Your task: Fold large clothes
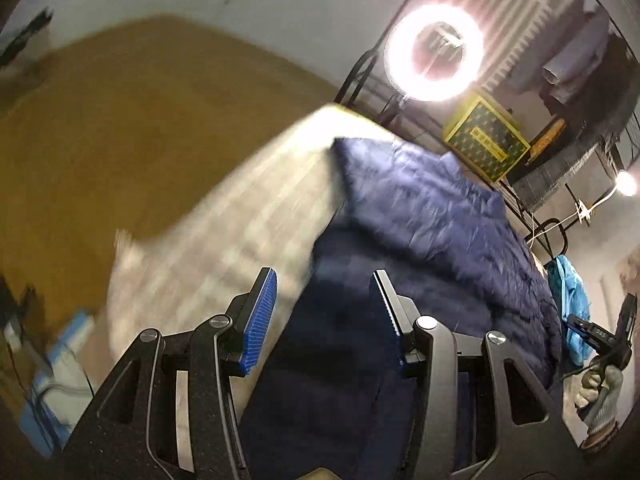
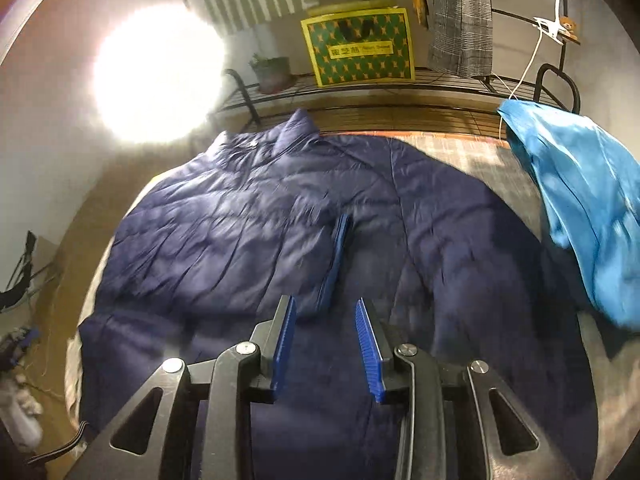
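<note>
Blue-padded jaws of the right gripper (image 2: 326, 344) stand parted with nothing between them, poised just above the navy quilted jacket (image 2: 280, 232); the left gripper (image 1: 324, 320) likewise has its jaws apart and empty, over the jacket's dark edge. The jacket lies spread across a striped, pale surface (image 1: 224, 232), whether bed or worktop I cannot tell, with its collar toward the wire shelf (image 2: 360, 84); 1 part lies over the body along a diagonal seam, so a first fold may be done, though I cannot be sure; the remaining folds look still to do. A turquoise garment (image 2: 580, 208) hangs at the right, beside the jacket. Motion blur smears the left view; the ring light (image 1: 434, 52) washes out its surroundings; the jacket's near hem is cut off behind the grippers; sleeves are hard to pick out.
</note>
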Motion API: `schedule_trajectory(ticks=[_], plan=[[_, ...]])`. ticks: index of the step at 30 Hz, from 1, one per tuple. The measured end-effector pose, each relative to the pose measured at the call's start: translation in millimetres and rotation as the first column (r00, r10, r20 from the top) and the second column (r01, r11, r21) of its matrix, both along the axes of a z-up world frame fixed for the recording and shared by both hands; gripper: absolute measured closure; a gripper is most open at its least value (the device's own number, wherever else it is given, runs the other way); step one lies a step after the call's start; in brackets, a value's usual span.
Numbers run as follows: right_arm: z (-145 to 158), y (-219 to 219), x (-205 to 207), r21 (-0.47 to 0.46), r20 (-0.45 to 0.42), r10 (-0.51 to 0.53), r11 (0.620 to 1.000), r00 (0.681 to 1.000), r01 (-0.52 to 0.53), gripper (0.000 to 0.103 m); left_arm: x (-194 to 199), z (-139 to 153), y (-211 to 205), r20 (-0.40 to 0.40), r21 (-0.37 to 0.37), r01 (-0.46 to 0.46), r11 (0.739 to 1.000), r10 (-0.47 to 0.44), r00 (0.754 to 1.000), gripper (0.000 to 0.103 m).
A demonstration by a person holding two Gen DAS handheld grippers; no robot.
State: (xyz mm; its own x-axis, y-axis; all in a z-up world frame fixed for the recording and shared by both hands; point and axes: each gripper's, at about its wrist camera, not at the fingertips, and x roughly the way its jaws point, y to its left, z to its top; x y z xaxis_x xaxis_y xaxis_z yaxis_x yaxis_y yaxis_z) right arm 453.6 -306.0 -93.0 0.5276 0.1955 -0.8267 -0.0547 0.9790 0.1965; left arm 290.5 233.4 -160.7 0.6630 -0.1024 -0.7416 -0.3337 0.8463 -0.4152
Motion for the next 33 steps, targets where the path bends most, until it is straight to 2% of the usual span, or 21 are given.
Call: schedule_trajectory(ticks=[3,7,10,11,13,15,16,17,18,19,21,23,24,27,29,33], plan=[[6,0,-30,0.010,0.009,0.015,1.000,1.000,-0.015,0.070,-27,-27,-6,-0.038,-0.021,-0.010,1.000,0.009,0.999,0.054],[12,0,-74,-0.002,0.027,0.023,1.000,0.999,-0.023,0.070,-50,-56,-24,-0.062,-0.003,-0.024,1.000,0.024,0.998,0.054],[14,-7,-101,0.000,0.024,0.026,1.000,0.999,-0.026,0.070,-64,-82,-23,-0.100,-0.002,-0.034,0.999,0.034,0.994,0.054],[15,-10,-109,-0.008,0.023,0.022,1.000,0.999,-0.022,0.070,-68,-92,-18,-0.123,-0.005,-0.046,0.999,0.045,0.991,0.056],[19,-18,-122,-0.032,0.028,0.011,0.999,1.000,-0.010,0.070,-79,-94,-4,-0.097,-0.018,-0.097,0.995,0.095,0.991,0.069],[26,-28,-132,-0.049,0.043,-0.012,0.999,0.999,0.014,0.070,-83,-94,8,-0.101,0.001,-0.136,0.991,0.135,0.986,0.069],[29,-31,-134,-0.051,0.050,-0.022,0.998,0.998,0.024,0.070,-84,-95,14,-0.115,0.038,-0.153,0.987,0.157,0.981,0.069],[32,-35,-136,-0.050,0.058,-0.034,0.998,0.998,0.037,0.070,-87,-95,22,-0.127,0.113,-0.173,0.978,0.187,0.974,0.069],[35,-39,-138,-0.046,0.064,-0.047,0.998,0.997,0.050,0.070,-89,-96,27,-0.136,0.157,-0.187,0.970,0.209,0.968,0.069],[37,-43,-139,-0.039,0.067,-0.055,0.998,0.996,0.058,0.070,-92,-97,37,-0.154,0.222,-0.224,0.949,0.261,0.953,0.069],[40,-46,-140,-0.032,0.071,-0.060,0.998,0.996,0.063,0.070,-106,-98,61,-0.178,0.313,-0.325,0.892,0.392,0.903,0.069],[41,-47,-142,-0.042,0.074,-0.060,0.997,0.995,0.063,0.070,-120,-94,79,-0.173,0.325,-0.399,0.857,0.469,0.866,0.069],[41,-47,-143,-0.047,0.075,-0.058,0.997,0.995,0.062,0.070,-126,-91,85,-0.163,0.313,-0.420,0.852,0.484,0.860,0.069],[40,-50,-148,-0.059,0.082,-0.061,0.996,0.995,0.066,0.070,-137,-72,91,-0.128,0.315,-0.429,0.847,0.486,0.865,0.069],[38,-56,-154,-0.061,0.089,-0.074,0.995,0.993,0.079,0.069,-136,-52,87,-0.090,0.299,-0.417,0.858,0.461,0.883,0.069],[33,-78,-168,-0.028,0.093,-0.136,0.990,0.986,0.139,0.055,-121,-7,64,0.000,0.278,-0.349,0.895,0.363,0.932,0.069]])
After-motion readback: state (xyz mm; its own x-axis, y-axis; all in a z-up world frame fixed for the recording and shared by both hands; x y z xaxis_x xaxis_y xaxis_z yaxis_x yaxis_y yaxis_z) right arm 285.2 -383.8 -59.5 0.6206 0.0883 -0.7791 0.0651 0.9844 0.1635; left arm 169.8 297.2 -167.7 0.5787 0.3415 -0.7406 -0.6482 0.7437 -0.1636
